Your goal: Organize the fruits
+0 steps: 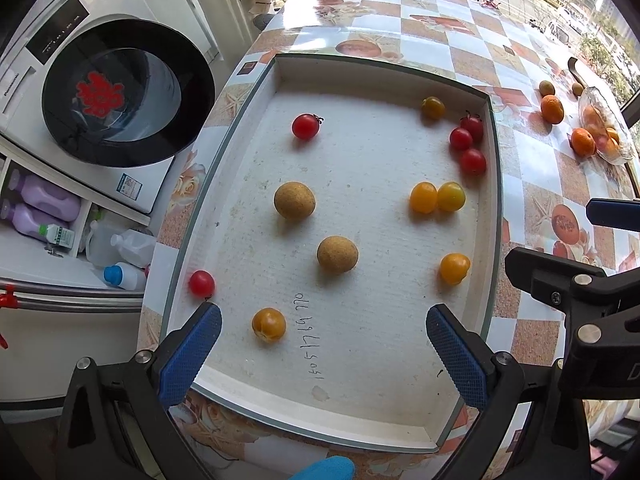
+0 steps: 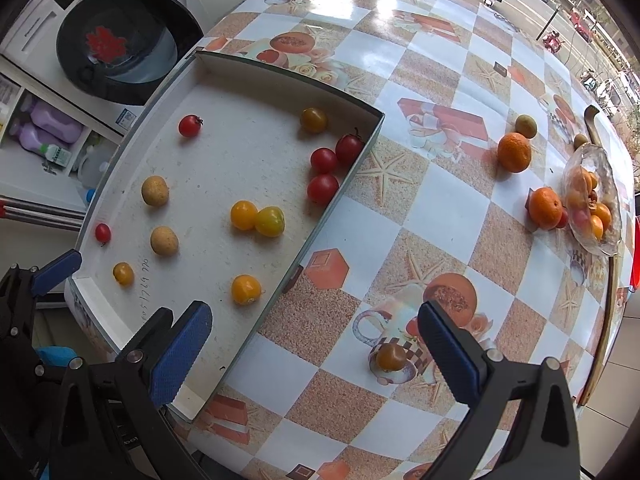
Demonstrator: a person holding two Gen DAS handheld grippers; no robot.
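A shallow white tray (image 1: 490,184) (image 2: 352,168) on the table holds small fruits: red tomatoes (image 1: 468,148) (image 2: 325,174), yellow tomatoes (image 1: 436,197) (image 2: 258,217) and two tan round fruits (image 1: 337,254) (image 2: 164,241). My left gripper (image 1: 323,328) hangs open over the tray's near end, a yellow tomato (image 1: 269,324) between its fingers but untouched. My right gripper (image 2: 315,330) stands open over the tray's right wall and the tablecloth. A small orange-brown tomato (image 2: 391,357) lies on the cloth just inside its right finger (image 2: 448,348), untouched.
Two mandarins (image 2: 514,152) (image 2: 546,208) and a glass bowl (image 2: 600,240) of fruit sit at the table's right side, with small greenish fruits (image 2: 526,126) behind. A washing machine (image 1: 120,92) and shelves of bottles (image 1: 44,208) stand left of the table.
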